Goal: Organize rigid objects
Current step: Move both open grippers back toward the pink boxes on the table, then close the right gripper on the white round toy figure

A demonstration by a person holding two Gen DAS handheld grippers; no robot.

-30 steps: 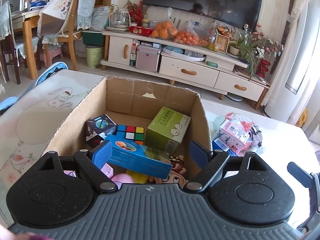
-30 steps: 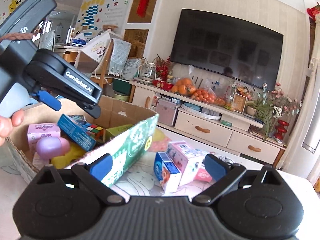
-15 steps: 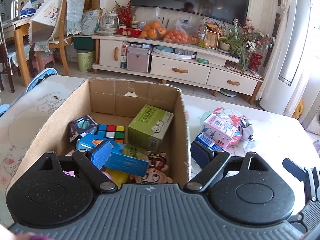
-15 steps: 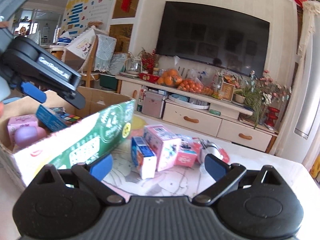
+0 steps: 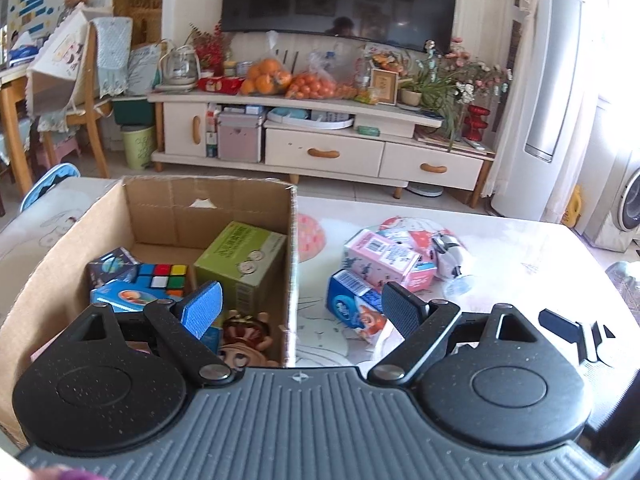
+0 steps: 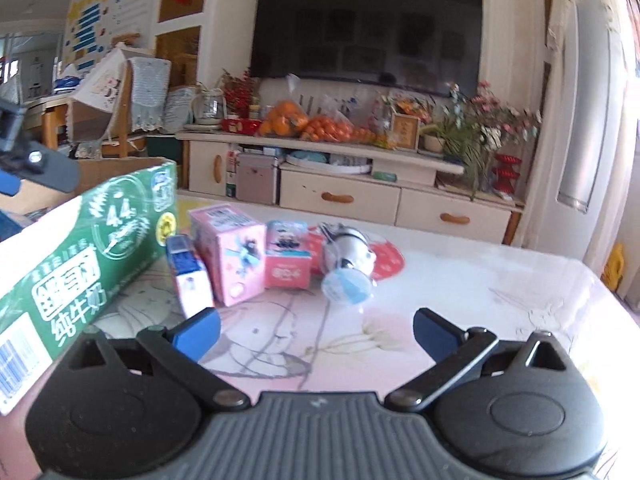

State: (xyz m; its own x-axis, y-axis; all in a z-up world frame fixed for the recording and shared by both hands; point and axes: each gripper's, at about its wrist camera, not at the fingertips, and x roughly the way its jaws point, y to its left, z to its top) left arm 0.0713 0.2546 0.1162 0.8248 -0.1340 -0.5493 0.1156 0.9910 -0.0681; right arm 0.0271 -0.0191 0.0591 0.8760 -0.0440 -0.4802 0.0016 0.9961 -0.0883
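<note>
Most of your sorting looks done: the open brown cardboard box (image 5: 168, 216) on the table already holds a green carton (image 5: 240, 256), a multicoloured puzzle cube (image 5: 164, 278), a small dark printed cube (image 5: 110, 266), a flat blue box (image 5: 124, 296) and a brown cartoon figure (image 5: 244, 340). What is left lies in a cluster on the pale patterned table (image 6: 500, 288), just to the right of the box: a tall pink carton (image 6: 228, 252), a blue-and-white carton (image 6: 188, 276) touching it, a smaller pink carton (image 6: 286, 258), and a clear plastic bottle with a blue cap (image 6: 348, 268) lying on its side. So I judge four things remain.

Your right gripper (image 6: 316, 330) faces that cluster from short of it; its fingers are opening and stand wide, with nothing between them. Your left gripper (image 5: 300, 308) hangs over the near right wall of the box, fingers wide and empty, straddling the wall without touching it, as far as I can tell.
</note>
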